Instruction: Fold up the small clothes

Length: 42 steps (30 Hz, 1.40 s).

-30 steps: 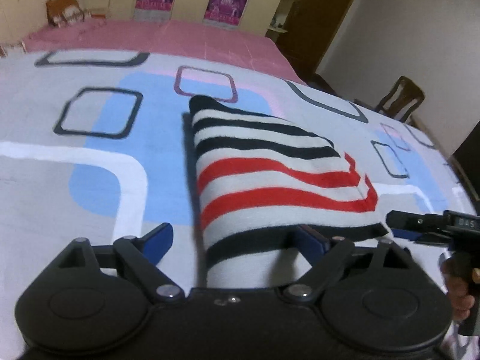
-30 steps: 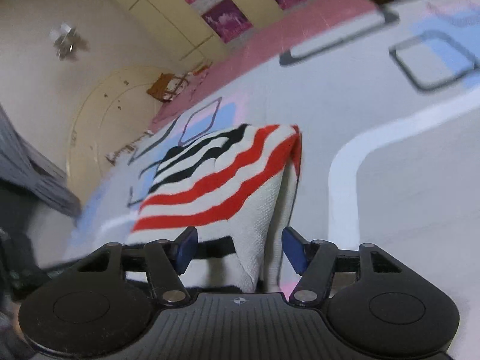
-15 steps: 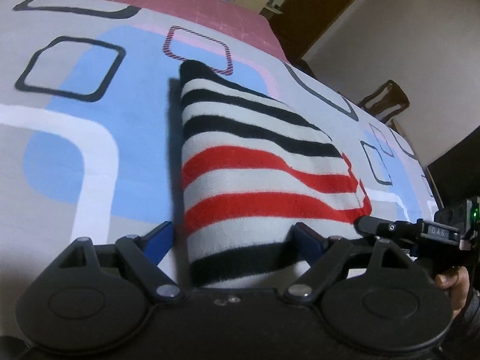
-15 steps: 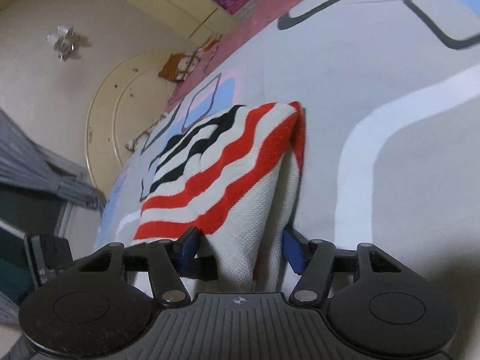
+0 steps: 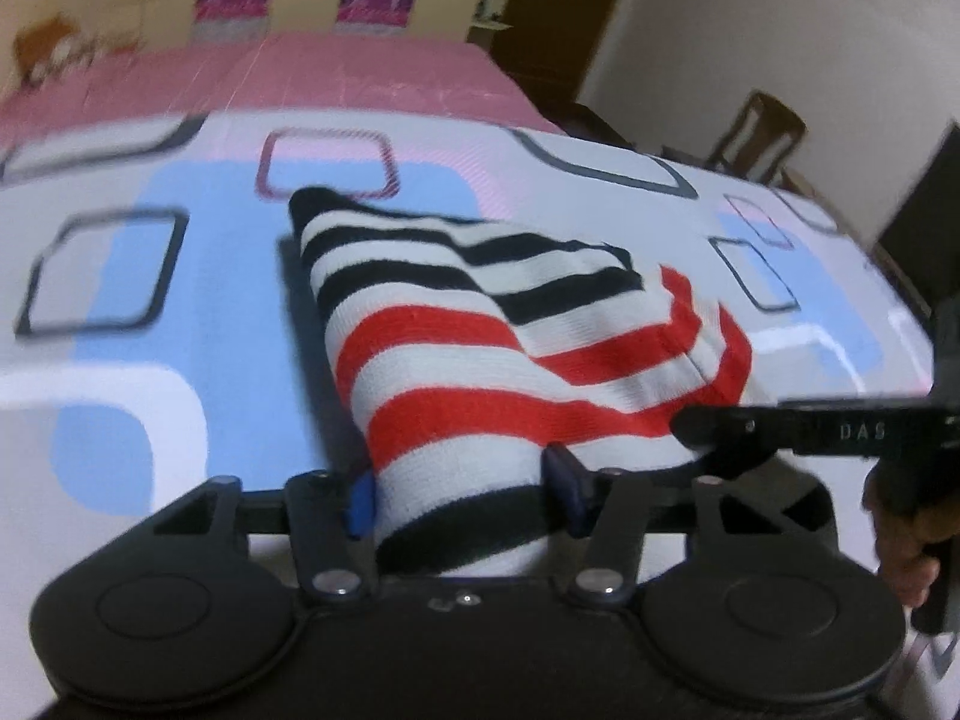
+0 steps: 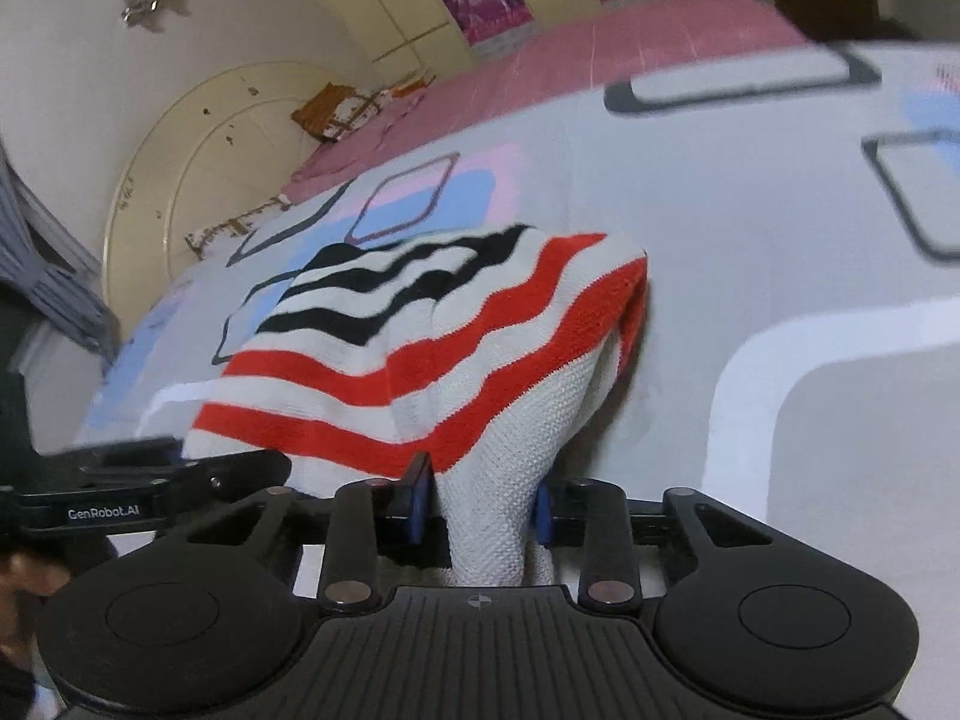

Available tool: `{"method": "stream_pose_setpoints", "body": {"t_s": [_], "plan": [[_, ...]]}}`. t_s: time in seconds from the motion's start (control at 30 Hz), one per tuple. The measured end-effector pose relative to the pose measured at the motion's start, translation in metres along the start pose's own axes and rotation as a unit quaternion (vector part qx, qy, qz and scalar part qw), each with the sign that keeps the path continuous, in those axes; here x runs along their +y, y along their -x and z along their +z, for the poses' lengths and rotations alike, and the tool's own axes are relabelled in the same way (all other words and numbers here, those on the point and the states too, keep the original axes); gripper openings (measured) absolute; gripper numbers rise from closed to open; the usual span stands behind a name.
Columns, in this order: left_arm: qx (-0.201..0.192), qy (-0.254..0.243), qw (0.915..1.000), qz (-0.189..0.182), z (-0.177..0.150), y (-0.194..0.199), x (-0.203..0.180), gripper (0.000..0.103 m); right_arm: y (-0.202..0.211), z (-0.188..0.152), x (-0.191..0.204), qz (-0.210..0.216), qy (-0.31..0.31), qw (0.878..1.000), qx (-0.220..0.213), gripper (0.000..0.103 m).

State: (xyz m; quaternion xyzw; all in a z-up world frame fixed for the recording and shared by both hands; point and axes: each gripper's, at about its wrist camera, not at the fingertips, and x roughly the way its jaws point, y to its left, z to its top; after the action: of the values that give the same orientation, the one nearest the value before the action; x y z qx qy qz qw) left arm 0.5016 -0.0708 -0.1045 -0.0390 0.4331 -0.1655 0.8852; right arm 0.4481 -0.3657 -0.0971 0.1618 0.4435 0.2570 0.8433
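The left tongs (image 5: 459, 495) are closing, their blue-padded tips on either side of the near hem of a small knitted garment with black, red and white stripes (image 5: 480, 354). The cloth bunches between the tips, and the pads look to be pressing on its sides. The right tongs (image 6: 480, 507) are closing too, over a gathered neck of the white knit at the garment's other near corner, and this bunch is narrower. The left pad touches the cloth, while whether the right pad touches it I cannot tell for sure.

Beyond both pairs of tongs the garment rises in a soft hump off the bed's grey quilt printed with blue patches and dark rounded squares (image 5: 198, 312), with its far black-striped end lying flat on the quilt. A pink sheet (image 5: 312, 78) covers the bed farther off. To the right of the left tongs the other tool's black arm and the person's hand (image 5: 900, 534) show.

The knit is likely light, limp and stretchy, since it sags and ripples between the two grips. It should not slip much, as the rough weave gives the pads purchase, and nothing about it is fragile. The near corners are the sensible places to hold it, taking all layers together. If only the top layer is caught, the fold could open or skew when carried over.
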Motion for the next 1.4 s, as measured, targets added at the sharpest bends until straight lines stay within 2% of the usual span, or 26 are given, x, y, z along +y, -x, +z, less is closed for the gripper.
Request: {"method": "stream_pose_setpoints", "body": {"t_s": [0.23, 0.43, 0.7, 0.93, 1.03, 1.1, 1.13, 1.23, 1.33, 1.4], "plan": [[-0.014, -0.043, 0.9989, -0.01, -0.001, 0.027, 0.0, 0.049, 0.02, -0.003, 0.044, -0.033, 0.038, 0.998, -0.022, 0.03], [-0.024, -0.063, 0.9977, -0.011, -0.004, 0.062, 0.028, 0.049, 0.019, -0.015, 0.095, -0.044, 0.051, 0.997, -0.034, 0.03], [-0.02, -0.061, 0.9979, 0.006, -0.019, 0.105, 0.096, 0.049, -0.024, -0.026, 0.175, -0.029, 0.065, 0.997, -0.027, 0.03], [-0.003, -0.046, 0.9988, 0.014, -0.036, 0.126, 0.161, 0.049, -0.078, -0.04, 0.235, -0.01, 0.074, 0.997, -0.007, 0.03], [0.009, -0.034, 0.9994, 0.003, -0.042, 0.123, 0.186, 0.049, -0.101, -0.045, 0.247, -0.012, 0.078, 0.997, 0.01, 0.03], [0.018, -0.012, 0.9997, -0.011, -0.05, 0.115, 0.206, 0.054, -0.12, -0.051, 0.246, -0.033, 0.077, 0.996, 0.026, 0.03], [0.015, 0.003, 0.9997, -0.017, -0.054, 0.11, 0.213, 0.06, -0.13, -0.055, 0.242, -0.05, 0.075, 0.995, 0.032, 0.031], [-0.003, 0.018, 0.9995, -0.024, -0.062, 0.105, 0.222, 0.068, -0.141, -0.058, 0.226, -0.043, 0.036, 0.998, 0.025, 0.033], [-0.008, 0.02, 0.9991, -0.036, -0.063, 0.106, 0.225, 0.068, -0.14, -0.057, 0.229, -0.046, 0.044, 0.998, 0.028, 0.033], [-0.016, 0.021, 0.9989, -0.04, -0.062, 0.118, 0.23, 0.069, -0.134, -0.053, 0.229, -0.046, 0.045, 0.997, 0.037, 0.044]]}}
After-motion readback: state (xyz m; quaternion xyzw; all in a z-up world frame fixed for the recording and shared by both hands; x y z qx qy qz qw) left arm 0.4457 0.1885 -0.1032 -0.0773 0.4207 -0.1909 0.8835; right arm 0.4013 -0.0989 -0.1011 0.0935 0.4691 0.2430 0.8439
